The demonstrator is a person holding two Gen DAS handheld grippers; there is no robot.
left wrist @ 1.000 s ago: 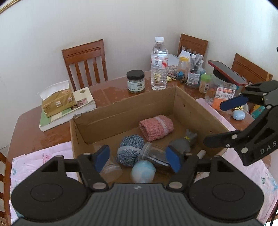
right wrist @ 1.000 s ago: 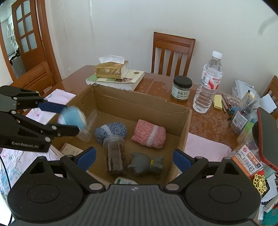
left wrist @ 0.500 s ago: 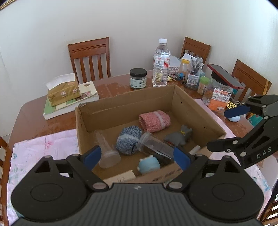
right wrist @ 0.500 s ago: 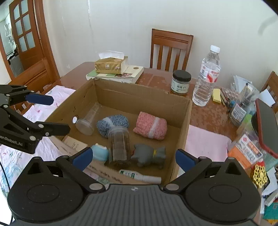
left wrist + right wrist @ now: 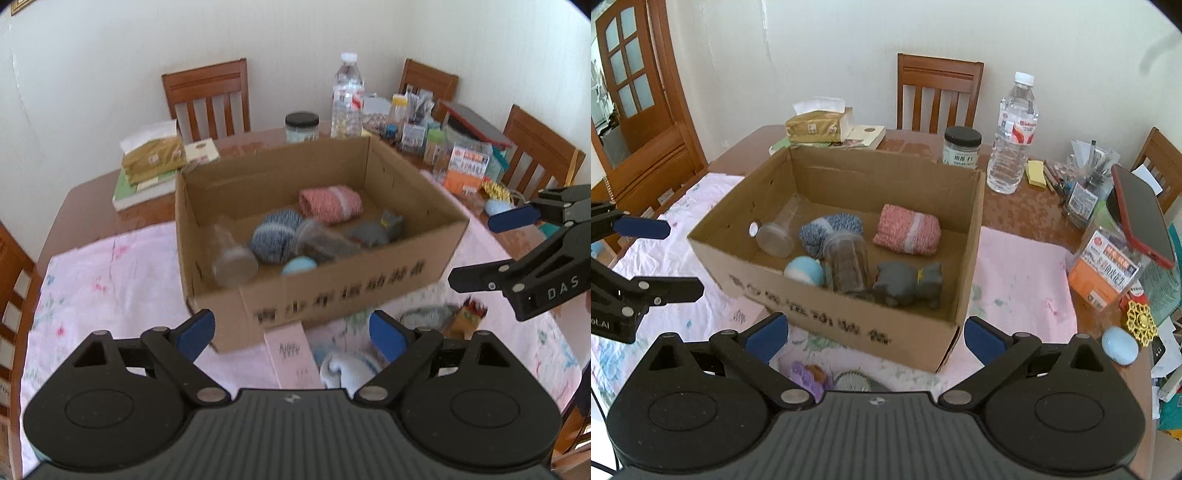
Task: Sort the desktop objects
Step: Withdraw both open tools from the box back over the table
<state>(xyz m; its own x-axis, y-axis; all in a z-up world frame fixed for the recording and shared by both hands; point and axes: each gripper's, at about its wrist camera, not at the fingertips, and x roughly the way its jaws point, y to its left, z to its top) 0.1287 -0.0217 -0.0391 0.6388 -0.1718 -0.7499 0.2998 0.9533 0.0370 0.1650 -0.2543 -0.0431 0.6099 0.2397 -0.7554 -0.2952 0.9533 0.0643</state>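
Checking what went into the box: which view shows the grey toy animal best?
The right wrist view: the grey toy animal lies sharp and near-whole inside the cardboard box. The left wrist view shows it blurred and partly hidden.

box (image 5: 849,325): open brown cardboard, just ahead of the right gripper (image 5: 873,334);
contents: pink roll (image 5: 907,234), blue-grey roll (image 5: 829,230), grey toy (image 5: 908,282), pale blue ball (image 5: 804,269), two clear jars lying on their sides

A: The box (image 5: 908,332) is showing plain brown with black print, and the cloth (image 5: 1027,295) under it is looking pink and flowered.

B: Inside, one roll (image 5: 907,234) is showing pink with a white band, another (image 5: 829,230) mottled blue, and the toy (image 5: 908,284) is looking grey.
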